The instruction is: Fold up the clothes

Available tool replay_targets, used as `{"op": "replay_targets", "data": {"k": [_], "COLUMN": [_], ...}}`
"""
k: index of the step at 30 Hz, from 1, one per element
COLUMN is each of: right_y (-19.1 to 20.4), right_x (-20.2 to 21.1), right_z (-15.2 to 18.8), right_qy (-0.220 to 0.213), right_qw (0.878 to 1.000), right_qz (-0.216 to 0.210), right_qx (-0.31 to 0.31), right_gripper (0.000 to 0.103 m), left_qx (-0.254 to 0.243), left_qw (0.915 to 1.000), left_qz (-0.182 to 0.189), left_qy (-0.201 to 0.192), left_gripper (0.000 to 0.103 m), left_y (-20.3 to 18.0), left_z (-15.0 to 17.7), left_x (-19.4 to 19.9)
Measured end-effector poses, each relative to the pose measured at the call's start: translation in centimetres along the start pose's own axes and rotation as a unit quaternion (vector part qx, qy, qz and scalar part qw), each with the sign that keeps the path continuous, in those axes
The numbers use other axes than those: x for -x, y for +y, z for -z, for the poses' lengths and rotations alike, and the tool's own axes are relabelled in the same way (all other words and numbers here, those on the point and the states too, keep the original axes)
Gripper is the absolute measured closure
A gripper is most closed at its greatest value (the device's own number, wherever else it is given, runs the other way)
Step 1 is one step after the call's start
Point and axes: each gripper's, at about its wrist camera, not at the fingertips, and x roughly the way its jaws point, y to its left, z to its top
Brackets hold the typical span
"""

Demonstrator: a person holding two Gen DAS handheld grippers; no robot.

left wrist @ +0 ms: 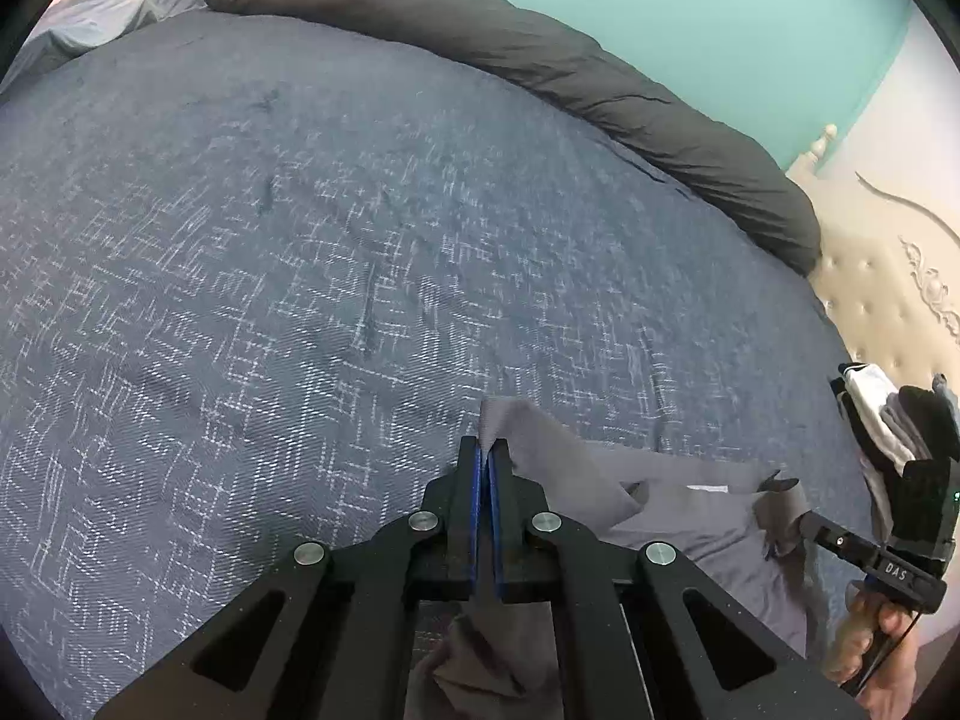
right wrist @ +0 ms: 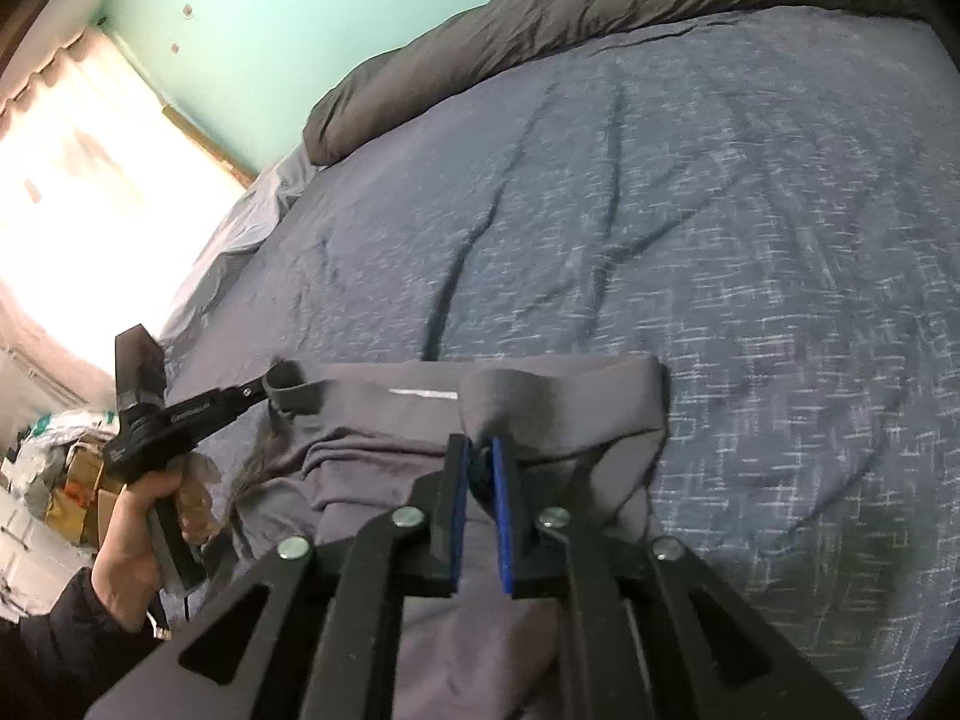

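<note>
My left gripper (left wrist: 485, 450) is clamped tight on a corner of the grey shirt (left wrist: 678, 510), which lies crumpled on the blue woven bedspread (left wrist: 300, 240). Only the left camera shows the cream tufted headboard (left wrist: 876, 294) and a stack of clothes (left wrist: 888, 420). Only the right one shows the bright curtained window (right wrist: 78, 180). My right gripper (right wrist: 478, 450) stands narrowly parted, with soft bunched shirt fabric between the blue pads (right wrist: 500, 510).

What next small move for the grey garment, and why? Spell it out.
Probably re-close the right hand-held gripper on the bunched fold before lifting. The left hand-held gripper is shut on the grey garment, but the right one's jaws stand apart around the cloth, which lies rumpled on the blue bedspread.
</note>
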Motion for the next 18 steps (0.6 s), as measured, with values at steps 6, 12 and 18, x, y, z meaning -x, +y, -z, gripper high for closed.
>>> {"op": "replay_targets", "data": {"k": [6,12,18], "right_y": [-3.6,-4.6,-3.5], "right_x": [2.9,2.0,-1.1], "right_z": [-1.2,-1.9,-2.2], "right_qy": [-0.067,-0.055,0.003], "right_qw": [0.994,0.992,0.995], "right_qz": [-0.014,0.053,0.071], "right_qx": [-0.089,-0.100,-0.073], "right_gripper": [0.069,0.064,0.051], "left_qx": [0.007,0.010,0.009], "left_qw": [1.0000,0.9999,0.9999], "left_qz": [0.001,0.003,-0.003], "left_qy": [0.007,0.006,-0.003], "left_gripper": [0.099,0.098,0.090], "left_y": [0.6,0.6,0.9], "left_z": [0.3,0.0,0.1], "left_x": [0.1,-0.1,1.1]}}
